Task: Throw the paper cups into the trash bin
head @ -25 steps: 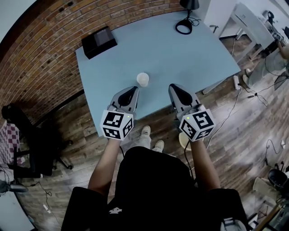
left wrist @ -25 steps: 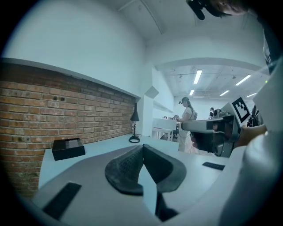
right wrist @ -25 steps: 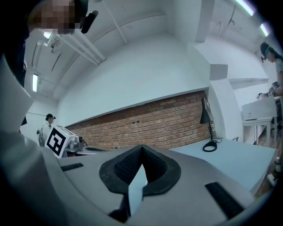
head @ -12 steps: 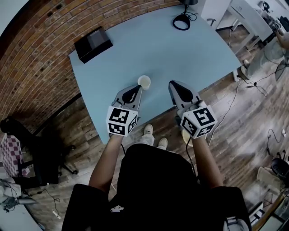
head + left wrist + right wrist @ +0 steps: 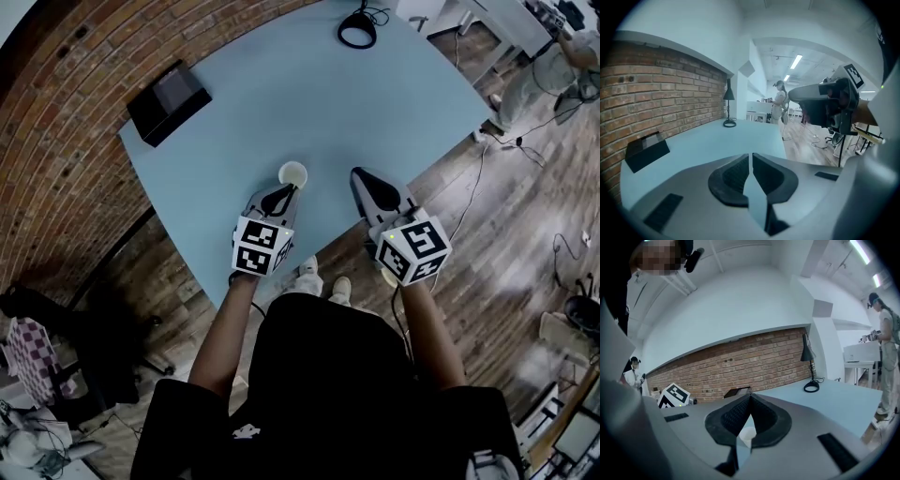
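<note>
A white paper cup (image 5: 292, 173) stands upright on the light blue table (image 5: 309, 103), near its front edge. My left gripper (image 5: 284, 190) points at the cup from just in front of it, tips close to its rim, jaws shut with nothing between them (image 5: 750, 155). To the right of the cup, my right gripper (image 5: 362, 176) hovers over the table edge, also shut and empty (image 5: 749, 395). In the right gripper view the cup (image 5: 747, 436) shows through the slit below the closed tips. No trash bin is clearly in view.
A black box (image 5: 169, 101) lies at the table's far left by the brick wall (image 5: 66, 112). A black lamp base (image 5: 357, 33) stands at the far end. Wooden floor with cables (image 5: 525, 187) lies to the right, and a person (image 5: 779, 101) stands in the distance.
My left gripper has dropped toward the table and come up close to the cup. The right gripper has edged forward slightly. The cup has stayed put.
</note>
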